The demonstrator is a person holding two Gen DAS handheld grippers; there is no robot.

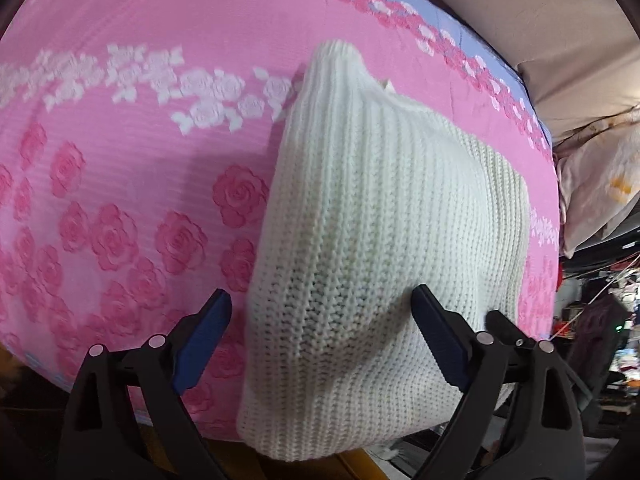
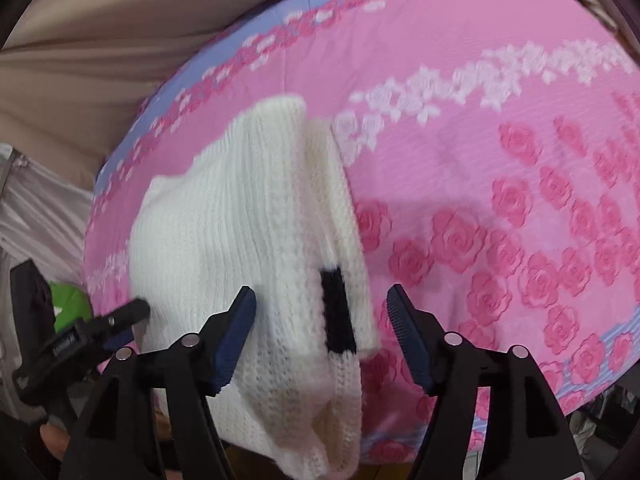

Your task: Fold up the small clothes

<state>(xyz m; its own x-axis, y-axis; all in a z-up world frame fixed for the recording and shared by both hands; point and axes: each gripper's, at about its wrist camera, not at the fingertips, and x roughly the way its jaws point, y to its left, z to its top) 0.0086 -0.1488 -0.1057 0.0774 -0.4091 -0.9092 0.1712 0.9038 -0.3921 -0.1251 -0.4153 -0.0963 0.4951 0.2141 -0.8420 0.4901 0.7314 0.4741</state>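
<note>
A white knit sweater [image 1: 380, 216] lies folded on the pink rose-patterned bedspread [image 1: 120, 160], its near edge hanging over the bed's front edge. My left gripper [image 1: 320, 316] is open, its blue-padded fingers either side of the sweater's near part, not closed on it. In the right wrist view the sweater [image 2: 248, 232] shows a black stripe [image 2: 338, 312] on a folded sleeve or cuff. My right gripper [image 2: 322, 316] is open around that part. The left gripper [image 2: 120, 320] shows at the sweater's left edge.
The bedspread [image 2: 480, 160] has a lilac border [image 2: 200, 72] at the far side. Beige fabric [image 1: 540, 20] lies beyond the bed. A pillow [image 1: 600, 192] and clutter sit at right. A green object [image 2: 70, 304] lies at the left.
</note>
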